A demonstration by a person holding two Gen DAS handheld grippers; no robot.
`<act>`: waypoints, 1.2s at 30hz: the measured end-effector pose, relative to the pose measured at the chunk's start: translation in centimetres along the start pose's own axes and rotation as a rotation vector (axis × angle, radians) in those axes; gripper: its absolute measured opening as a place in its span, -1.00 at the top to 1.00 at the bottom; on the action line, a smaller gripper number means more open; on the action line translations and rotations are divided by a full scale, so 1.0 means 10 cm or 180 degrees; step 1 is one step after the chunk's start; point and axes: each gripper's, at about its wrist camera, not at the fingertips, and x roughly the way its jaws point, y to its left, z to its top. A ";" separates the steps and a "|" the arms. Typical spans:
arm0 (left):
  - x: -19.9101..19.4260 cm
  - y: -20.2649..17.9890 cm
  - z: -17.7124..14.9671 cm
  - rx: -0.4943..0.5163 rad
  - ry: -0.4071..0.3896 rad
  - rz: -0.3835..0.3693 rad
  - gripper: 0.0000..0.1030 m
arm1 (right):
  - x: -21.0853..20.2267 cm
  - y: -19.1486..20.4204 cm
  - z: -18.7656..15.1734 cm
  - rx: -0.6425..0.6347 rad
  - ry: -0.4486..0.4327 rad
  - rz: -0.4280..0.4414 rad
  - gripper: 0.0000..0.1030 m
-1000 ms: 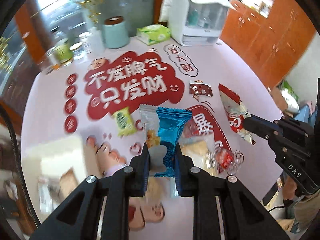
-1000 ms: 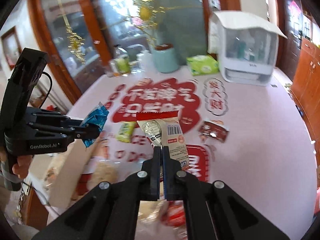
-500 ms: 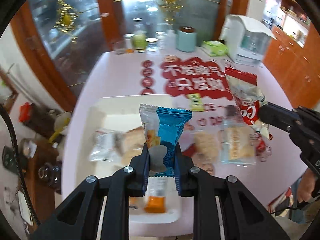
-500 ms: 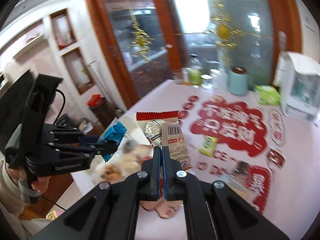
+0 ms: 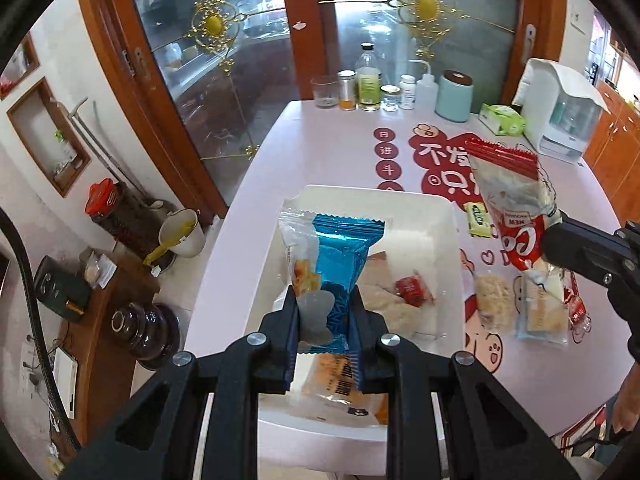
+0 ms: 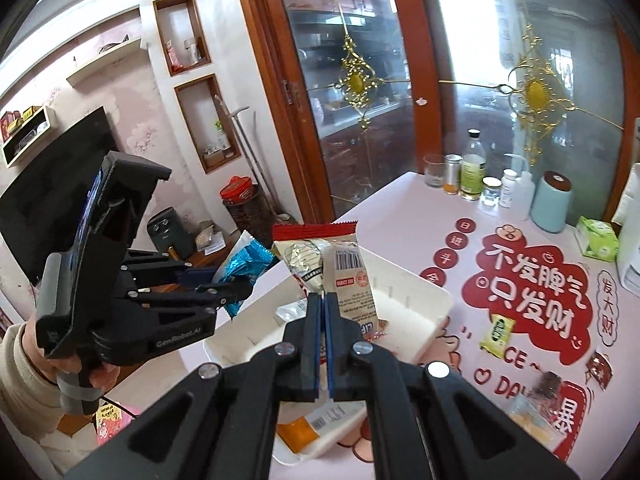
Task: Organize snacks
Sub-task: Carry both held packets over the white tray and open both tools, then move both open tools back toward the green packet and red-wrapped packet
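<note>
My left gripper (image 5: 325, 312) is shut on a blue snack packet (image 5: 334, 256) and holds it above the white tray (image 5: 444, 208). The tray holds an orange packet (image 5: 340, 388), a small red sweet (image 5: 410, 288) and pale wrapped snacks. My right gripper (image 6: 323, 312) is shut on a red-and-white snack packet (image 6: 336, 268), held above the tray (image 6: 424, 292). That packet also shows in the left wrist view (image 5: 516, 208), right of the tray. The left gripper with the blue packet (image 6: 244, 264) shows at the left of the right wrist view.
Loose snacks lie on the table right of the tray: a yellow-green packet (image 5: 478, 214), a pale cracker (image 5: 494, 300), a blue-edged packet (image 5: 544, 316). Bottles and jars (image 5: 368, 84), a teal canister (image 5: 454, 96), a tissue pack (image 5: 502, 118) and a white appliance (image 5: 560, 112) stand at the far edge.
Both grippers swung left with their packets, from over the red-lettered table mat to above the white tray. Both stayed shut.
</note>
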 end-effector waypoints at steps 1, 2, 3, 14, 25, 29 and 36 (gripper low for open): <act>0.03 0.02 0.00 -0.0010 0.0004 0.0009 0.63 | 0.03 0.01 0.01 -0.0003 0.0015 0.0000 0.96; 0.05 0.04 0.00 -0.0018 0.0010 0.0015 0.62 | 0.09 0.03 0.03 -0.0012 0.0038 -0.0008 0.96; 0.07 0.05 0.00 -0.0017 0.0018 0.0025 0.62 | 0.14 0.04 0.04 -0.0020 0.0059 -0.0013 0.96; 0.10 -0.02 -0.09 0.0039 -0.0111 0.0285 -0.89 | 0.41 0.13 -0.03 -0.0097 0.0272 -0.0306 0.13; 0.09 -0.25 -0.11 0.0176 -0.0071 0.0219 -0.89 | 0.22 0.00 -0.16 -0.0001 0.0236 -0.0517 -0.02; 0.08 -0.43 -0.08 0.0297 -0.0101 0.0199 -0.89 | 0.14 -0.16 -0.25 0.0152 0.0259 -0.0583 -0.02; 0.10 -0.84 -0.01 0.0512 -0.0087 0.0085 -0.89 | -0.04 -0.45 -0.44 0.0397 0.0294 -0.0744 -0.02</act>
